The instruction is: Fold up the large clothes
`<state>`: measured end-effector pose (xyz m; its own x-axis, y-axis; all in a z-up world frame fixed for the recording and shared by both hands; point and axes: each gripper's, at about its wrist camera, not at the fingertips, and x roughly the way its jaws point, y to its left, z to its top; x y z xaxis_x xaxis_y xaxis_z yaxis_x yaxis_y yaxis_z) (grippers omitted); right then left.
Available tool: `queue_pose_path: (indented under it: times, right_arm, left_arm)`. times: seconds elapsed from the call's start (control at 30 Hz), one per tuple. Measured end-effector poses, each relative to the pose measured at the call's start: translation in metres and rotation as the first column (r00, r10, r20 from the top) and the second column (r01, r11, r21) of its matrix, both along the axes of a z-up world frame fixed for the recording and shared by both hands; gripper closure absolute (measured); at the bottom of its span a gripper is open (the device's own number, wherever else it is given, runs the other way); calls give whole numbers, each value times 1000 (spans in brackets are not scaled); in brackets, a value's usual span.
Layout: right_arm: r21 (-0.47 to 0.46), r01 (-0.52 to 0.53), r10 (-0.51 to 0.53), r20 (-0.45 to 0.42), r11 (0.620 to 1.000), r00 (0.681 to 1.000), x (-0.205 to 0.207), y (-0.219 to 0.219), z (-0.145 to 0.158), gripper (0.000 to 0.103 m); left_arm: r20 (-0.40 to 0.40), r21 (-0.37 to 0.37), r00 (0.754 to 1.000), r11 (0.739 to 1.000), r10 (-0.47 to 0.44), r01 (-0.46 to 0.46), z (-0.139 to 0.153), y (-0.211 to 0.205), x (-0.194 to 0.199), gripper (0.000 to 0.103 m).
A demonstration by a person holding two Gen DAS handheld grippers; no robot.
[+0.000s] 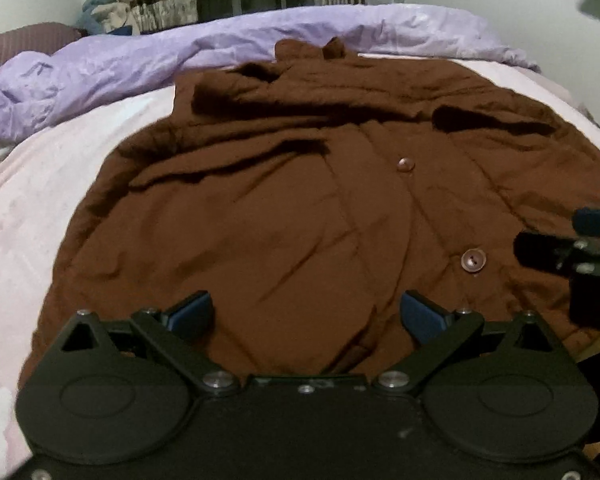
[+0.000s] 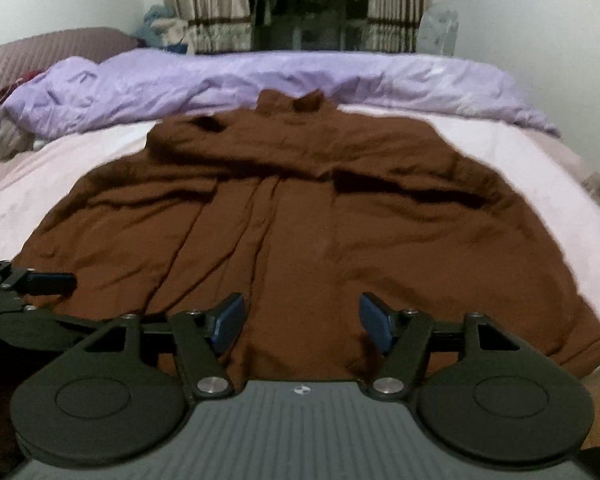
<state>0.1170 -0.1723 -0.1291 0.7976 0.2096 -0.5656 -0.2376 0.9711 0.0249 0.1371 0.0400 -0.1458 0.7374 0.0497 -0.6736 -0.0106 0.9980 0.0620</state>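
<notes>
A large brown coat (image 1: 292,208) lies spread flat on the pale pink bed sheet (image 1: 28,208), collar far from me, both sleeves folded across the chest. Two buttons (image 1: 473,261) show on its front. My left gripper (image 1: 306,312) is open and empty just above the coat's near hem. My right gripper (image 2: 302,320) is open and empty above the hem, further right. The coat also fills the right wrist view (image 2: 300,220). Each gripper shows at the edge of the other's view: the right one (image 1: 560,248) and the left one (image 2: 40,284).
A crumpled lilac duvet (image 1: 148,68) lies along the far side of the bed. A brown pillow (image 2: 40,56) sits at far left. Curtains (image 2: 204,4) and a dark window stand behind. The bed's near edge is just under the grippers.
</notes>
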Motion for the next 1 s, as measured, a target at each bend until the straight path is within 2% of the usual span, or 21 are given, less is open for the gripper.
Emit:
queue_pose_path:
  times: [0.17, 0.43, 0.57, 0.67, 0.7, 0.8, 0.83, 1.0]
  right_arm:
    - [-40, 1, -4, -58, 999, 998, 4, 5, -16, 24]
    - [-40, 9, -11, -64, 999, 998, -2, -10, -19, 22]
    - [-41, 50, -53, -68, 998, 996, 1, -25, -17, 22]
    - [-65, 119, -123, -66, 991, 990, 4, -41, -17, 22]
    - [-59, 130, -134, -70, 990, 989, 5, -47, -17, 19]
    - [18, 125, -123, -86, 992, 989, 6, -67, -17, 19]
    - [17, 138, -136, -83, 990, 987, 6, -71, -16, 19]
    - [-46, 236, -239, -53, 971, 970, 5, -88, -13, 19]
  left_arm:
    - [4, -22, 1000, 1000, -4, 4, -4, 9, -1, 0]
    - [3, -32, 1000, 999, 16, -16, -2, 19, -1, 0]
    - [0, -47, 1000, 999, 17, -17, -1, 28, -2, 0]
    - [-2, -55, 1000, 998, 18, -19, -1, 30, -2, 0]
    - [-2, -48, 1000, 999, 20, -20, -1, 28, -2, 0]
    - [1, -31, 1000, 999, 17, -17, 1, 27, -4, 0]
    - [2, -35, 1000, 999, 15, -15, 1, 28, -4, 0]
    - [6, -85, 999, 996, 33, -32, 5, 34, -6, 0]
